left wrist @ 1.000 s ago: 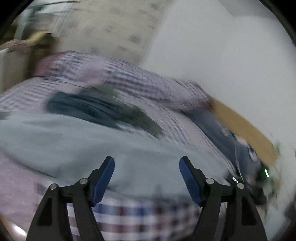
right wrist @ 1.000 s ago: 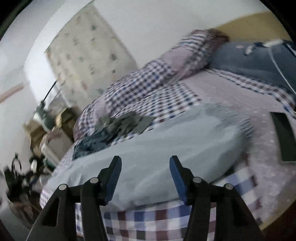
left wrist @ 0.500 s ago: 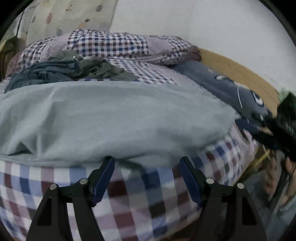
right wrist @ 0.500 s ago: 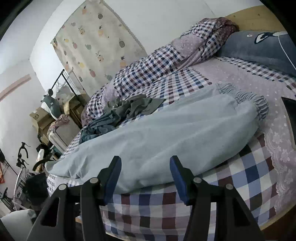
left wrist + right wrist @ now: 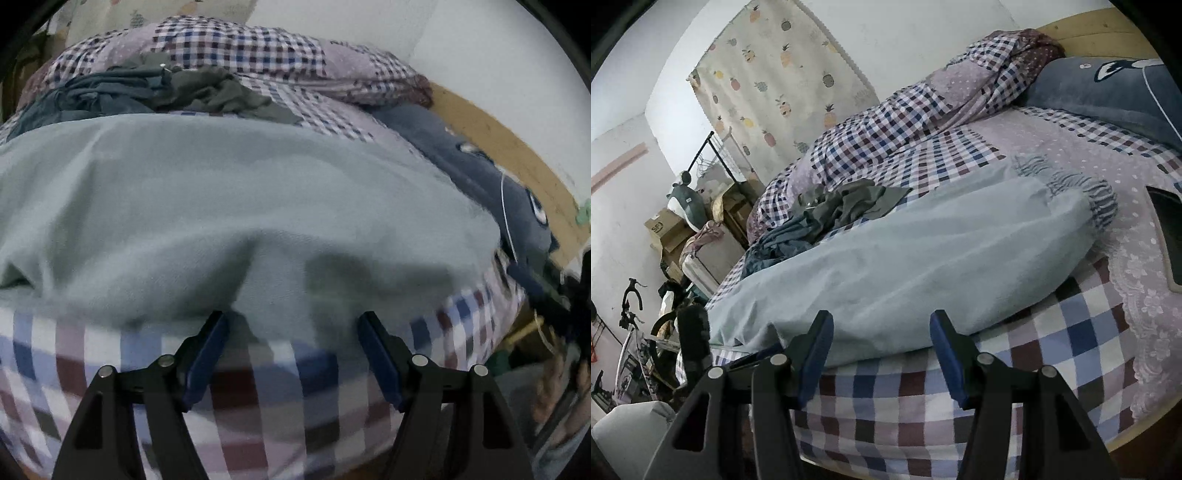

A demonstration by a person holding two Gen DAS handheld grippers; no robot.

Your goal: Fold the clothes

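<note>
I have a pale grey-blue garment (image 5: 905, 258) spread across the near part of the bed (image 5: 1071, 354): soft, matte fabric, long and rounded, with a gathered, ribbed cuff (image 5: 1100, 199) at its 2 o'clock end in the right wrist view. In the left wrist view it fills the middle of the frame, its near edge draping over the mattress side.

My left claw (image 5: 293, 332) has its blue-padded jaws apart, with the garment's hem right between the tips; I cannot tell whether they touch the cloth. My right claw (image 5: 881, 332) also stands apart, nothing gripped, its tips just in front of the garment's near edge.

The bedsheet is checked in blue, maroon and white, with a lilac dotted panel and a lace-like floral border (image 5: 1145, 295) at 3 o'clock. Behind the garment, at 10 o'clock, lies a crumpled heap of dark teal and olive clothes (image 5: 827, 218). A bunched checked duvet (image 5: 905, 125) runs along the far side, and a dark blue plush pillow (image 5: 1108, 92) sits at 1 o'clock against a wooden headboard (image 5: 1108, 22).

A pineapple-print curtain (image 5: 775, 81) hangs at 11 o'clock. Cardboard boxes (image 5: 665, 229) stand at 9 o'clock; the printing on one is too small to read.
</note>
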